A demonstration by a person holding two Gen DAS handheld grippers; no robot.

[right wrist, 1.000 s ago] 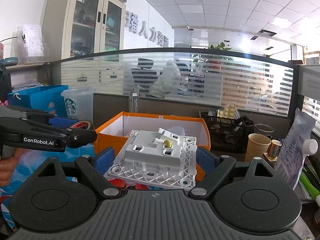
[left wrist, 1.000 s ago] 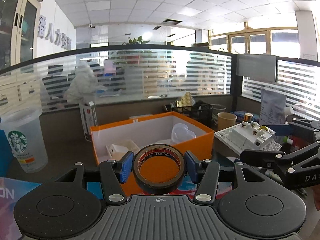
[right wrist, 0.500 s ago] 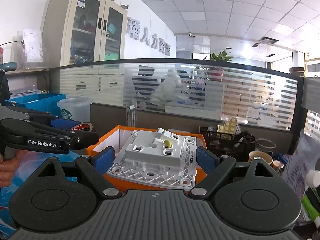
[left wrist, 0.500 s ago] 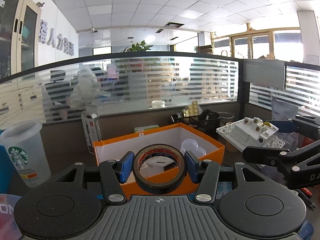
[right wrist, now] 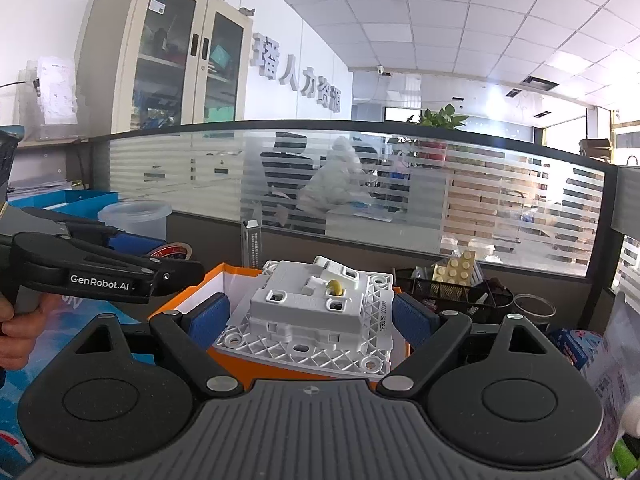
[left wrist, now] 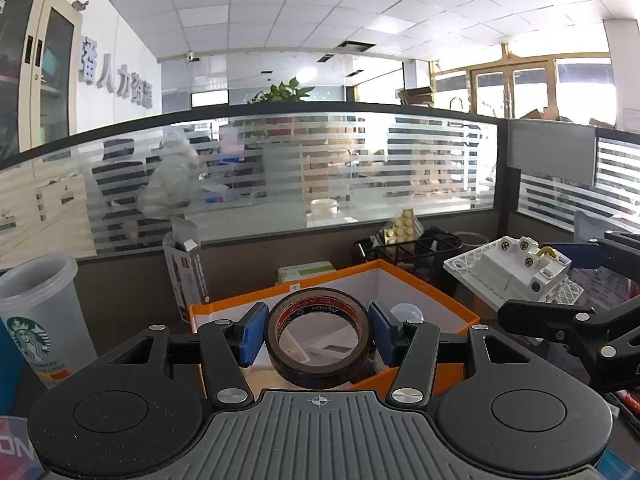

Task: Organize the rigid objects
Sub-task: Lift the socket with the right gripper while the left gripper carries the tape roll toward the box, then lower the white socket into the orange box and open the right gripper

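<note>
While both grippers are raised above a cluttered desk, the left gripper point(left wrist: 318, 334) has its two blue pads pressed against opposite sides of a roll of black tape point(left wrist: 319, 338), which stands on edge between them with its hollow core facing the camera. Its jaws stand narrow, closed to the width of the roll. The right gripper point(right wrist: 310, 316) has its jaws set wider and clamped on a white wall socket module point(right wrist: 310, 314), held back side up; the blue pads bear on the left and right edges of the ribbed plate, and a small brass terminal shows on the raised housing.

Beyond both grippers sits an open orange box point(left wrist: 428, 284) with a white interior. Seen from the left wrist, it contains a clear rounded plastic piece point(left wrist: 406, 312) near its right side and a flat white item point(left wrist: 332, 346) on the floor, viewed partly through the tape's core. Neither held thing lies inside the box; each is above or in front of its near rim.

Behind the box stands a black mesh organiser point(right wrist: 452, 292) holding a card of yellow tablets point(right wrist: 456, 266). A translucent cup point(left wrist: 38, 320) with a green logo stands at the left, and a person's fingers point(right wrist: 18, 326) grip the left gripper's handle in the right wrist view.
</note>
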